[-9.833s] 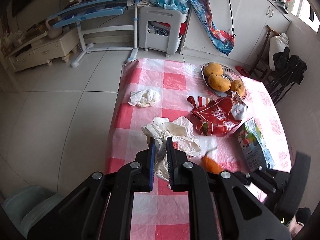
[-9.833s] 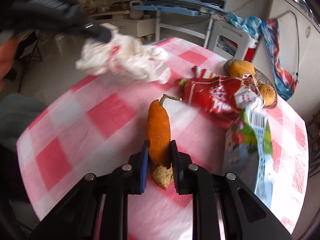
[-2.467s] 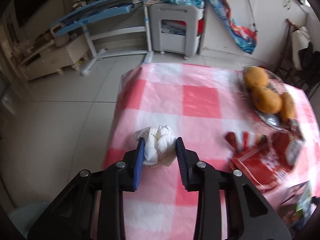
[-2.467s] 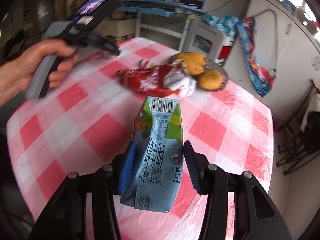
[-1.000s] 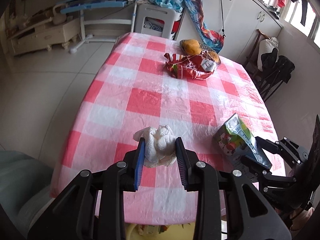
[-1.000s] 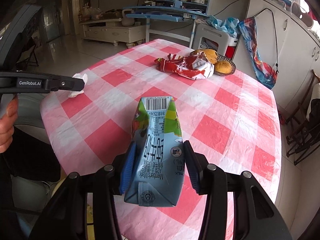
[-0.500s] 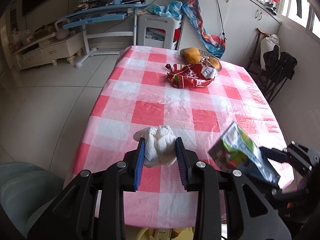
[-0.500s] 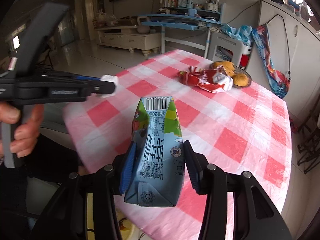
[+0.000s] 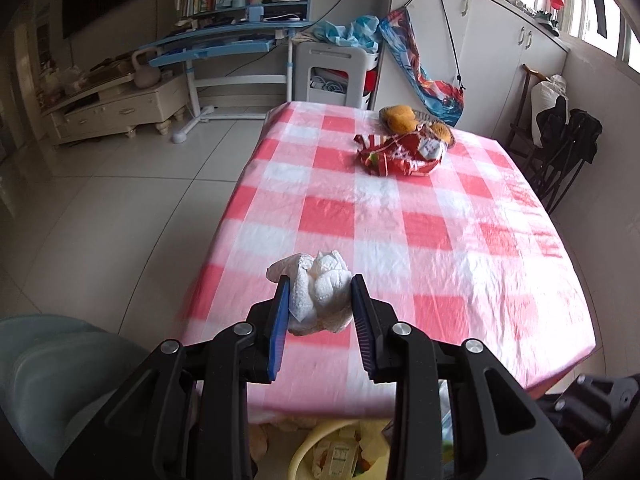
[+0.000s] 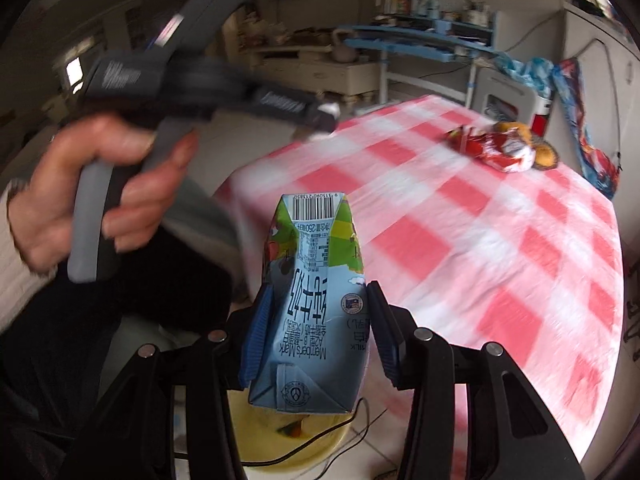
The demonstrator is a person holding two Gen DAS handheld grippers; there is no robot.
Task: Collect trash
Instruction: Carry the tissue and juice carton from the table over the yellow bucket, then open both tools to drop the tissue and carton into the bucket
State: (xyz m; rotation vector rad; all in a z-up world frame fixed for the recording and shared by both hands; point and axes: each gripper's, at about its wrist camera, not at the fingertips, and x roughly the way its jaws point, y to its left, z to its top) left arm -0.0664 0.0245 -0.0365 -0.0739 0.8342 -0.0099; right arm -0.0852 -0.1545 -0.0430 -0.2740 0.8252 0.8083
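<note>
Both loads now off the tabletop (image 9: 400, 216), past its near edge | left gripper (image 9: 320, 304) clamped on tissue wad (image 9: 318, 292), right gripper (image 10: 316, 320) on milk carton (image 10: 312, 300) | step: carry to yellow bin (image 9: 320, 452) below | next: centre over it, release.

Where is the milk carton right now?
In the right wrist view the milk carton is clamped between the right gripper jaws, off the near table edge and above the yellow bin on the floor.
</note>
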